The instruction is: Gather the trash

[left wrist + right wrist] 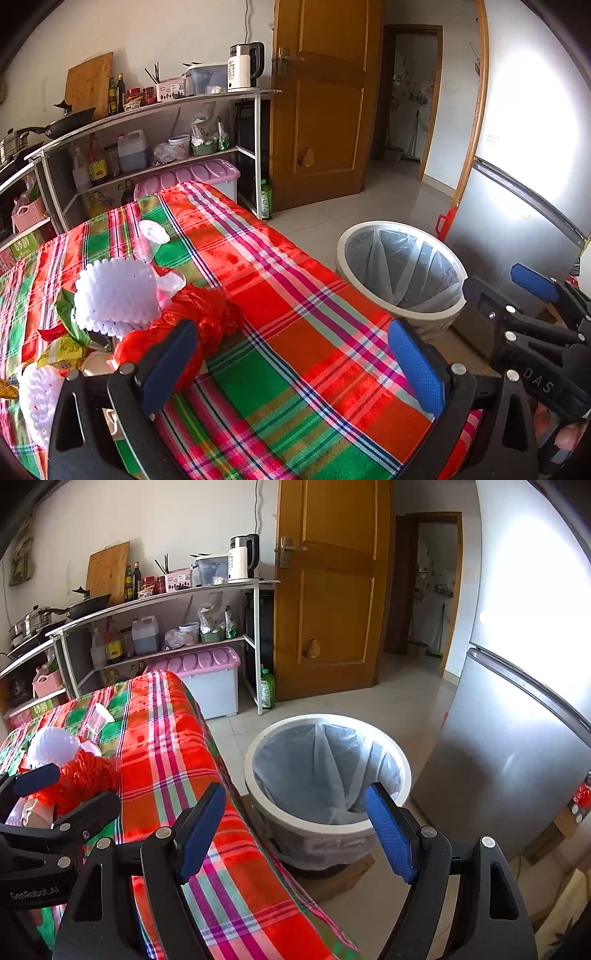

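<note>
1. The trash bin (327, 771) stands on the floor right beside the table (303, 306), and I will tell where everything is from that bin. It has a clear bag inside, and from here it looks empty.

2. The trash is still up on the table, well away from the bin, at the far side of the striped cloth. There is a red plastic bag (199, 317), a white foam net (114, 295) touching it, some snack wrappers (62, 343) just past those, and a small clear cup (151, 232) further back.

3. The left gripper (295, 365) hangs over the table, between the bin and the trash pile. Its two blue fingers are spread wide apart and hold nothing. The red bag is just beside its outer finger.

4. The right gripper (299, 830) is nearer the bin, over the table's edge, and points toward the bin's mouth. Its fingers are spread wide too, with nothing between them.

5. I think the step now is to reach for the first piece of trash. The red bag is closest to the left gripper, so that looks like the one to take.

6. To do it well, I would move the left gripper away from the bin until the bag sits between the fingers, then squeeze on a thick bunched part, not a thin loose flap.

7. The foam net is light and leans on the bag, so I would lift slowly or it may tumble off the table.

8. Then carry it right over the bin's mouth before letting go.
</note>
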Tool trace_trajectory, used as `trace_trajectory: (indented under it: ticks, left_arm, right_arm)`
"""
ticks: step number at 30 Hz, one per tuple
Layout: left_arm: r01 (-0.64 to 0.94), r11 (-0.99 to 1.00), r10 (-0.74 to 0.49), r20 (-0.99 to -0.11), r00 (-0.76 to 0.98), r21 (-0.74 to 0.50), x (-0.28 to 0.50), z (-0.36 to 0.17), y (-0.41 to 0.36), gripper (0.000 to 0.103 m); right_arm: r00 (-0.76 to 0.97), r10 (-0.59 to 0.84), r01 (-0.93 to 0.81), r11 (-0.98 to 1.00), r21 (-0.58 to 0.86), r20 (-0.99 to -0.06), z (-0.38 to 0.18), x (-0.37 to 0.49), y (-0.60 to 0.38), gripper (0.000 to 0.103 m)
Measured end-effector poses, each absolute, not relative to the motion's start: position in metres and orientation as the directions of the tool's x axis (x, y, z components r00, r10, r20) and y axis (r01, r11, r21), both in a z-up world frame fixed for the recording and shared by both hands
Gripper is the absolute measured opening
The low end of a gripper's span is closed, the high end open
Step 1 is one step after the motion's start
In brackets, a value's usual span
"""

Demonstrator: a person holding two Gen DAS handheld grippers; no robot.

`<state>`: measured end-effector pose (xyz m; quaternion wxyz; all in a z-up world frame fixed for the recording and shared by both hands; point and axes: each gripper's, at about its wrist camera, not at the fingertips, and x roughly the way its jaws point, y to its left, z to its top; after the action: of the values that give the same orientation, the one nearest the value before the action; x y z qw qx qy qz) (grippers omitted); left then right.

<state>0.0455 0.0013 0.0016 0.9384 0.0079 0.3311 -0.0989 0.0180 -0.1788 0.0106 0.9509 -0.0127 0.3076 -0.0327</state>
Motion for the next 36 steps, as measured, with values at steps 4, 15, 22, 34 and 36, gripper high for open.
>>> trace_trajectory:
  ticks: [4,15,22,34,36]
  left_arm:
    - [0.165,0.984,-0.169,-0.634,0.755,-0.066,0.052,0.0,0.006,0.103]
    - [0.137,0.99,-0.122,-0.614,0.78,-0.023,0.058,0.001,0.009,0.103]
    - [0.133,0.991,-0.122,-0.635,0.763,-0.031,0.055,-0.001,0.009,0.103]
    - [0.132,0.991,-0.102,-0.625,0.774,0.001,0.046,0.016,0.0,0.103]
    - [0.136,0.991,-0.101,-0.628,0.771,0.007,0.045,0.018,-0.003,0.103]
  right_arm:
    - [0.815,-0.072,0.063,0.997,-0.035,-0.575,0.008,0.018,-0.179,0.078]
    - [0.833,-0.058,0.059,0.998,-0.015,-0.551,0.01,0.026,-0.176,0.078]
    - [0.828,-0.07,0.084,0.996,0.0,-0.557,0.009,0.021,-0.177,0.078]
    - [0.821,-0.055,0.084,0.996,0.025,-0.569,0.012,0.018,-0.181,0.078]
    - [0.82,-0.053,0.083,0.996,0.026,-0.571,0.013,0.016,-0.182,0.078]
